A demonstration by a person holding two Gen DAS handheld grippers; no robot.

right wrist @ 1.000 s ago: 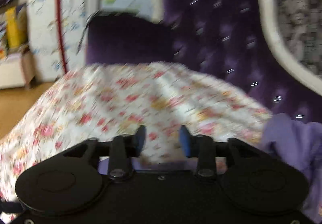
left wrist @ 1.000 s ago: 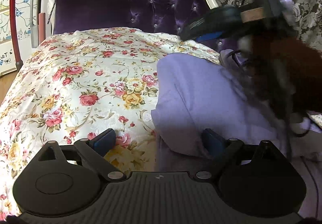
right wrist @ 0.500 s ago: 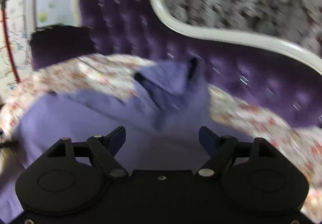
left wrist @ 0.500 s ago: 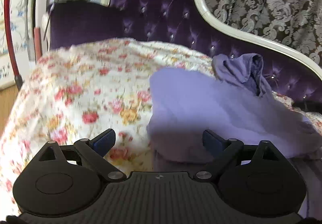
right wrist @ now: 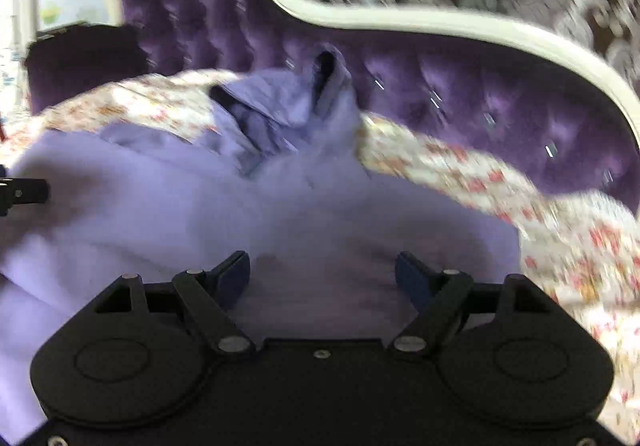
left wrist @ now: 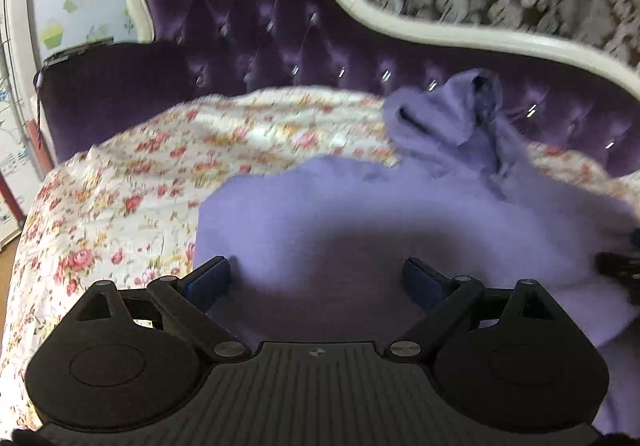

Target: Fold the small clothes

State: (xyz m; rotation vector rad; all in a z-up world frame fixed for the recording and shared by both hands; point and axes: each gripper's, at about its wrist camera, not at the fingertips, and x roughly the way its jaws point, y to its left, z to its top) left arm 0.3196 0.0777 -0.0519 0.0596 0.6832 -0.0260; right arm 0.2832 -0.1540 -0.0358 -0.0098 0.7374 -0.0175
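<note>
The lilac garment is spread on the floral bedsheet, with its bunched collar end lying far, against the purple tufted headboard. The near part of the cloth is laid flat beneath both tools.

The step in hand is judged to be the taking of the near hem for a fold. A single layer of cloth should be pinched at two well-separated points of the hem, and the edge should be kept taut between them so that the fold line is formed straight.

The left gripper is pitched downward over the left part of the cloth, jaws apart, nothing between them. The right gripper is likewise pitched downward over the right part; its jaws have just been opening and are seen apart, with no cloth clamped.
</note>
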